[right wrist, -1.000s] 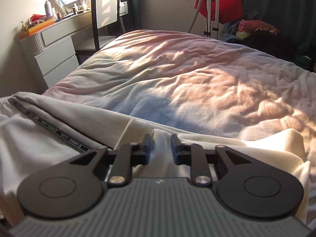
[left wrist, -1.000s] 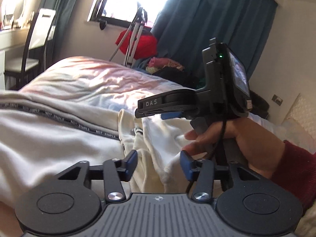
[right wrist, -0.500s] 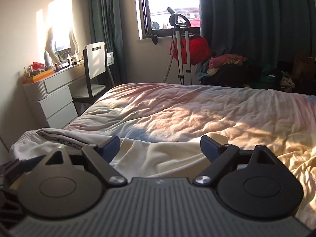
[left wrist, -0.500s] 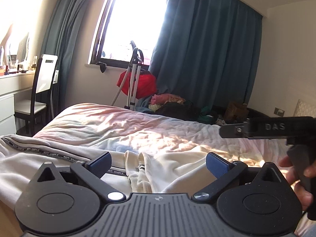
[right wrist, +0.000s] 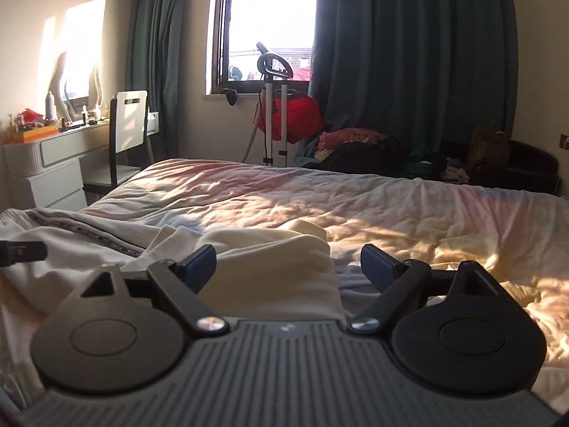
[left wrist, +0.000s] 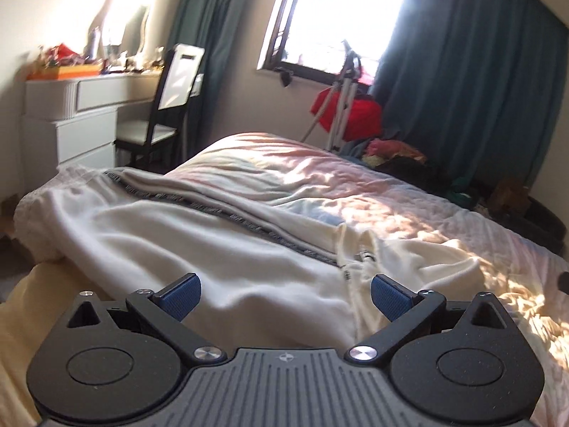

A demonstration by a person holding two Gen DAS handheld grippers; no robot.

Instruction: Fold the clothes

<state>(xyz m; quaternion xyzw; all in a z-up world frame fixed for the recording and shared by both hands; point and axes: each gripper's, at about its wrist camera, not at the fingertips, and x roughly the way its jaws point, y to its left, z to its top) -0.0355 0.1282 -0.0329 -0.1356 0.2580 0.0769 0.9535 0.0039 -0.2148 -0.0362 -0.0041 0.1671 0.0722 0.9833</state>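
A cream-white garment [left wrist: 199,242] with a dark lettered stripe [left wrist: 249,226] lies spread across the near side of the bed, a drawstring [left wrist: 346,249] showing near its middle. My left gripper [left wrist: 284,293] hovers open just above it, nothing between its blue pads [left wrist: 179,293]. In the right wrist view the same garment [right wrist: 270,267] lies folded over on itself. My right gripper [right wrist: 288,265] stands open above that fold, holding nothing. A tip of the left gripper [right wrist: 21,251] shows at the left edge of the right wrist view.
The bed [right wrist: 355,206] with its pale rumpled cover stretches ahead. A white dresser [left wrist: 71,106] and a chair [left wrist: 167,106] stand at the left. Under the window [right wrist: 270,28] are a steamer stand [right wrist: 274,114], a red item and a clothes pile [right wrist: 355,146].
Both grippers were nearly shut low over the garment a second ago; they have opened wide, let go and pulled up and back. The left view has swung left, so the right hand is gone.
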